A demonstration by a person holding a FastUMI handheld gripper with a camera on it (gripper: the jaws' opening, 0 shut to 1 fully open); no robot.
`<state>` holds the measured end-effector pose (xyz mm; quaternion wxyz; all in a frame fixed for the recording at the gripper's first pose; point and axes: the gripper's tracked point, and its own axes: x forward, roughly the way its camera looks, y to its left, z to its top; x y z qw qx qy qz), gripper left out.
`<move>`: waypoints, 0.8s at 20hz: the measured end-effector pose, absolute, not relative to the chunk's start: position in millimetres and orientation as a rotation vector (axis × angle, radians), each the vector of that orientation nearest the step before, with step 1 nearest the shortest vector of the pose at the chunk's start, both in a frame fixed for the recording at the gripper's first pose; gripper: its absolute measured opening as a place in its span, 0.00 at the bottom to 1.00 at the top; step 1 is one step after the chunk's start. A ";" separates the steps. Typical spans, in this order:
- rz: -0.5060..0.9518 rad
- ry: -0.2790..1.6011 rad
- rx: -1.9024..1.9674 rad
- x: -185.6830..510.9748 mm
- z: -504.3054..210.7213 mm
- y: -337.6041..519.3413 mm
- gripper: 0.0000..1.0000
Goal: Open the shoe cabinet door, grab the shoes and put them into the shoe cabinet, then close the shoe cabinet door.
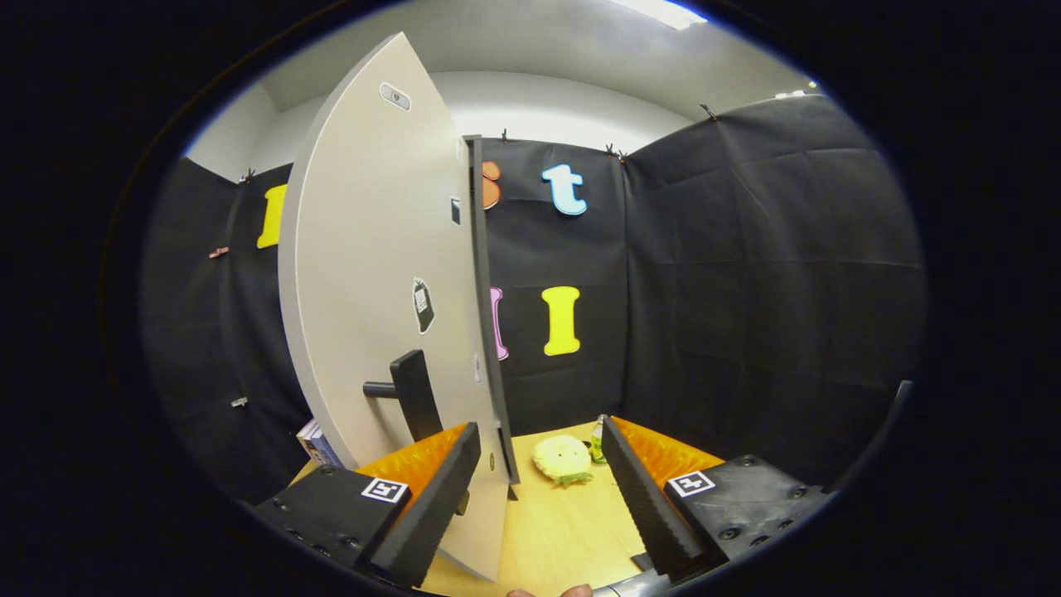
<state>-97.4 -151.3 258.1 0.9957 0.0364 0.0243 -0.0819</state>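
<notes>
The pale shoe cabinet door [373, 274] stands swung out, nearly edge-on to me, with its black bar handle [414, 394] on the face just above my left finger. My gripper [540, 427] is open. The door's lower edge passes between the fingers, close to the left one and well clear of the right one. Beyond the fingers, a fluffy yellow shoe [562, 458] lies on the wooden table [564, 531]. The door hides the cabinet's inside.
A small green bottle [597, 439] stands right behind the shoe, by the right fingertip. A white and blue box [315, 444] shows left of the door's base. Black cloth walls close the booth behind and to the right. A person's fingertips [547, 591] show under the gripper.
</notes>
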 end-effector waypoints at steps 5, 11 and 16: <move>-0.103 0.040 0.058 -80.8 253.1 -89.2 0.98; -0.067 0.057 0.125 -49.0 246.9 -27.1 0.98; 0.011 0.085 0.092 -19.1 238.7 28.0 0.98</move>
